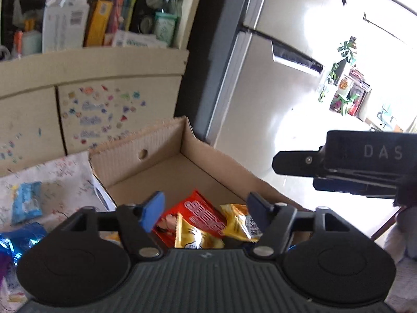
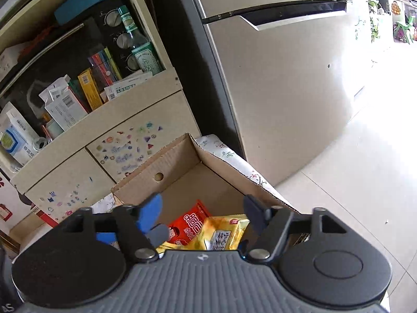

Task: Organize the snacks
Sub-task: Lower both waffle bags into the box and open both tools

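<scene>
Left wrist view: left hand-held gripper (image 1: pixel 206 212) hangs over an open cardboard box (image 1: pixel 166 143), jaws well apart, nothing between the blue pads. Inside the box at its near end lie a red snack packet (image 1: pixel 202 215) and two yellow snack packets (image 1: pixel 241 224), overlapping. The box sits on a floral-cloth tabletop (image 1: pixel 60 174); a blue packet (image 1: pixel 26 206) lies on the cloth to the left of the box. The right hand-held gripper's black body shows at the right edge. Right wrist view: right hand-held gripper (image 2: pixel 203 215) over the same box, jaws spread, empty; red packet and a yellow packet (image 2: pixel 221 234) below. Sticker-covered cabinet (image 2: pixel 125 151) behind, refrigerator (image 2: pixel 273 78) to its right.
</scene>
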`<state>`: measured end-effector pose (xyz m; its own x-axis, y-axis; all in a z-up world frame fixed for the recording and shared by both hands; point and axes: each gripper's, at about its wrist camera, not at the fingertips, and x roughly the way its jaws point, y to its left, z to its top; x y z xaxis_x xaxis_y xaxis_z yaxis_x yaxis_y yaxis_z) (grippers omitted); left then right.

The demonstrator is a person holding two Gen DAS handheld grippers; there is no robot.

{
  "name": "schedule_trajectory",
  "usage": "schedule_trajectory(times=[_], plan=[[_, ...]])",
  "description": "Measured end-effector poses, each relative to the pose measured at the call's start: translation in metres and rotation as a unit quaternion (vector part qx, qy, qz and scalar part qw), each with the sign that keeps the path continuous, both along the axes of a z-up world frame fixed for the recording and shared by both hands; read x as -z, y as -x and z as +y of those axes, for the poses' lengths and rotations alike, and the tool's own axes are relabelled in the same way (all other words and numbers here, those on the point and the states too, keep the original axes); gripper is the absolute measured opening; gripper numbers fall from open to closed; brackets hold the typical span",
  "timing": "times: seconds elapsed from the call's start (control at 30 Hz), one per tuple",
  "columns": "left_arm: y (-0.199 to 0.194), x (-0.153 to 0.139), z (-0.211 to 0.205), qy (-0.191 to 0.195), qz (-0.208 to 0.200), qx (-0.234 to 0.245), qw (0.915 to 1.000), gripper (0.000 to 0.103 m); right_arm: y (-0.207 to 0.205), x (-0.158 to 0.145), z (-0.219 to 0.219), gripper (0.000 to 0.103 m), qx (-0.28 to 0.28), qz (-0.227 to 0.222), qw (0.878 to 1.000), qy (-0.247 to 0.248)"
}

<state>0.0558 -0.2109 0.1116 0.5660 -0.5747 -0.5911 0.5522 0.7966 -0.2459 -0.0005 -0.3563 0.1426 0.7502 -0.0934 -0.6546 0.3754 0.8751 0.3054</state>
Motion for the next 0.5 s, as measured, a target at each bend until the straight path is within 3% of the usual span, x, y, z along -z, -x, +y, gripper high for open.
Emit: schedule_trajectory(times=[0.17, 0.37, 0.5], plan=[[-0.002, -0.011, 0.024, -0.003, 0.018, -0.024, 0.9996, 0.077, -0.001, -0.001, 0.007, 0.096, -0.011, 0.001, 1.0, 0.009], [0.002, -0.013, 0.057, -0.053, 0.024, -0.054, 0.9968, 0.079, -0.004, 0.001, 0.028, 0.103, -0.046, 0.005, 0.998, 0.036], [0.008, -0.013, 0.086, -0.056, 0.036, -0.073, 0.9951, 0.08, 0.001, 0.003, 0.046, 0.103, -0.067, -0.011, 0.996, 0.053]])
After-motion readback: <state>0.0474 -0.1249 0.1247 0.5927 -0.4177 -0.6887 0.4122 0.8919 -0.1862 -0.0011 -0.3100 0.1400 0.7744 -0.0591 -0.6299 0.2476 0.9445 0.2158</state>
